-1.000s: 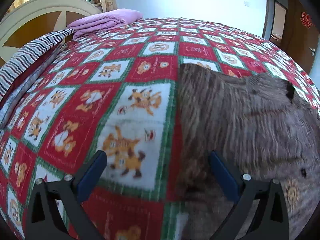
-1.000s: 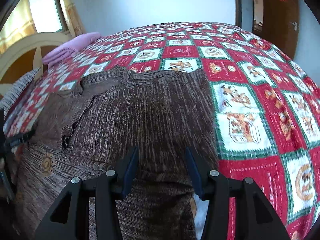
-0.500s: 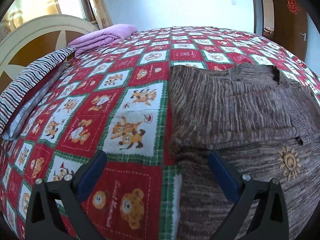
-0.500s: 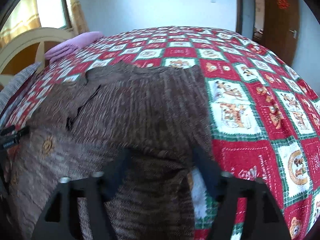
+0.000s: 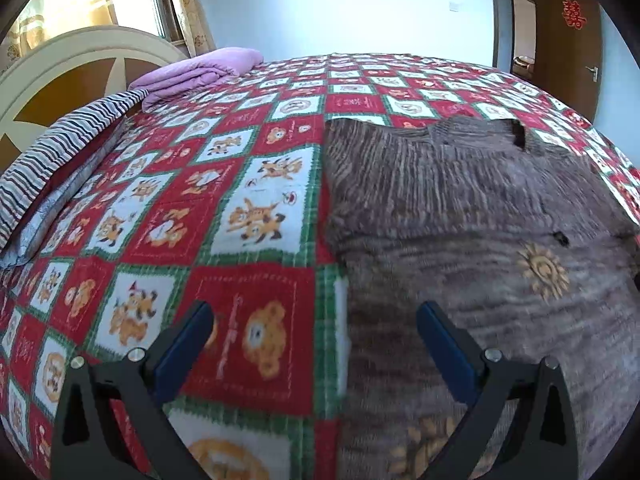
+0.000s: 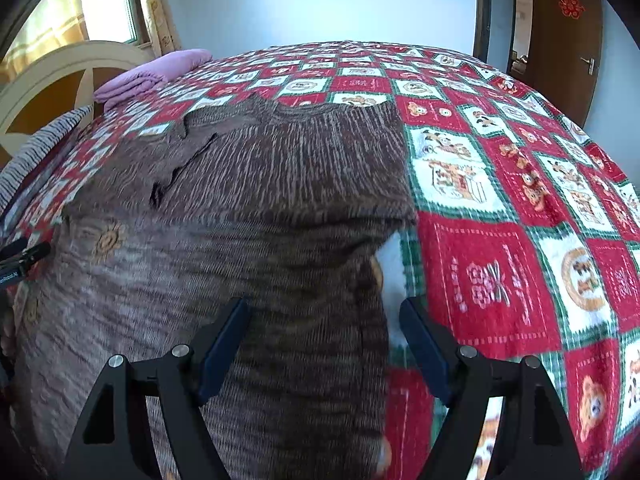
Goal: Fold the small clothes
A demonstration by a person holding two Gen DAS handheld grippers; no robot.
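Observation:
A brown knitted sweater with small sun motifs lies flat on the bed, its sleeves folded in across the chest. My left gripper hangs open over the sweater's left edge, nothing between its blue pads. In the right wrist view the same sweater fills the left half. My right gripper stands open above the sweater's right edge, the fabric below it and not pinched. The tip of the left gripper shows at the far left of that view.
A red, green and white patchwork blanket with cartoon bears covers the bed. A folded purple cloth and a striped pillow lie by the cream headboard. A brown door stands at the back right.
The right gripper's jaws have spread from narrow to wide and let go of the fabric. Both grippers have drawn back toward the near end of the sweater, so more of it shows.

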